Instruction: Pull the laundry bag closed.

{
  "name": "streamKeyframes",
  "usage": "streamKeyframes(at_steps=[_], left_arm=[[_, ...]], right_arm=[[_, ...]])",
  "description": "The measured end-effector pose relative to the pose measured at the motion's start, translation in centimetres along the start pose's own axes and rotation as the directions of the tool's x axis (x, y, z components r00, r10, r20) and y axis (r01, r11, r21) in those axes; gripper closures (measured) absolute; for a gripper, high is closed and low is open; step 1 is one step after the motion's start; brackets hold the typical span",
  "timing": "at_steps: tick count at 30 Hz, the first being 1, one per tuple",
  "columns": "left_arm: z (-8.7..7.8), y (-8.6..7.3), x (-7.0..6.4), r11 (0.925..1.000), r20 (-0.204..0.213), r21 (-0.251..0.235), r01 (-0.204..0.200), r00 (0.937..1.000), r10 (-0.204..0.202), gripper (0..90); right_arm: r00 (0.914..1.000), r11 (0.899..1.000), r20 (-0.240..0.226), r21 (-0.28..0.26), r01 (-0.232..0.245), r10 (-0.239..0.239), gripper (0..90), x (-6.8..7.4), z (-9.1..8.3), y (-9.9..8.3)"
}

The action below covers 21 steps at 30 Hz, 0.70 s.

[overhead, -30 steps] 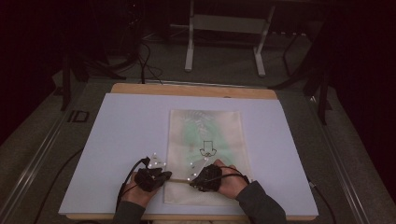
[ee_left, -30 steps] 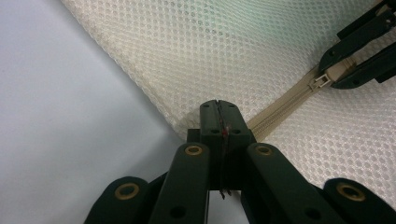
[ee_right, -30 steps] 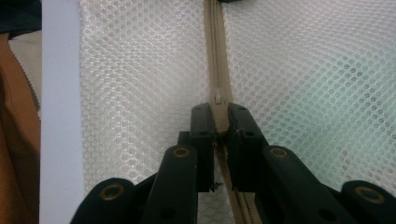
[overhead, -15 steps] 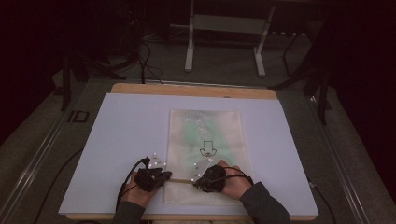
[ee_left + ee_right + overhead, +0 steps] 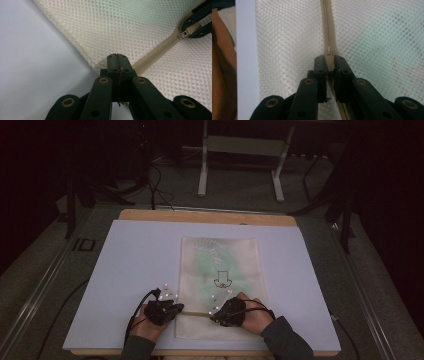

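A cream mesh bag (image 5: 220, 280) is lying flat on the white table (image 5: 130, 270), with something green showing through inside. The left gripper (image 5: 117, 60) is pinching the bag's edge at the zipper's (image 5: 160, 47) end. The right gripper (image 5: 330, 62) is clamping the zipper pull (image 5: 329, 58) between its 2 jaws.

No legible txt; only a black arrow-like sign (image 5: 220, 279) printed on the mesh bag (image 5: 200, 265).
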<state>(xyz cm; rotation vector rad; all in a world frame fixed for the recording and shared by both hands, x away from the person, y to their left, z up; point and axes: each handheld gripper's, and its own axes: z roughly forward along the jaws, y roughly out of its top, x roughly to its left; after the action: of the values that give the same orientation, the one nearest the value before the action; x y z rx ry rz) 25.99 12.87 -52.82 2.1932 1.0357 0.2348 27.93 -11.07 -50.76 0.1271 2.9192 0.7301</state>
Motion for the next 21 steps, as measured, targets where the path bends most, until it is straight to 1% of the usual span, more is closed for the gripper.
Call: streamKeyframes(at_steps=[7,8,9,21], left_arm=[[0.0,0.0,0.0,1.0,-0.001,0.001,-0.001,1.0,0.001,89.5],[0.0,0.0,0.0,1.0,-0.001,0.0,-0.001,1.0,0.001,89.5],[0.0,0.0,0.0,1.0,-0.002,0.001,-0.003,1.0,0.003,89.5],[0.0,0.0,0.0,1.0,-0.002,0.0,-0.003,1.0,0.003,89.5]], right_arm=[[1.0,1.0,-0.002,-0.011,-0.009,0.009,82.4,-0.1,-0.2,-0.4],[1.0,1.0,0.0,-0.006,-0.007,0.007,82.4,0.0,-0.2,-0.5],[0.9999,1.0,0.001,-0.015,-0.011,0.011,82.4,0.0,-0.2,-0.6],[0.9997,1.0,0.011,-0.006,-0.024,0.024,82.4,-0.1,-0.9,-1.6]])
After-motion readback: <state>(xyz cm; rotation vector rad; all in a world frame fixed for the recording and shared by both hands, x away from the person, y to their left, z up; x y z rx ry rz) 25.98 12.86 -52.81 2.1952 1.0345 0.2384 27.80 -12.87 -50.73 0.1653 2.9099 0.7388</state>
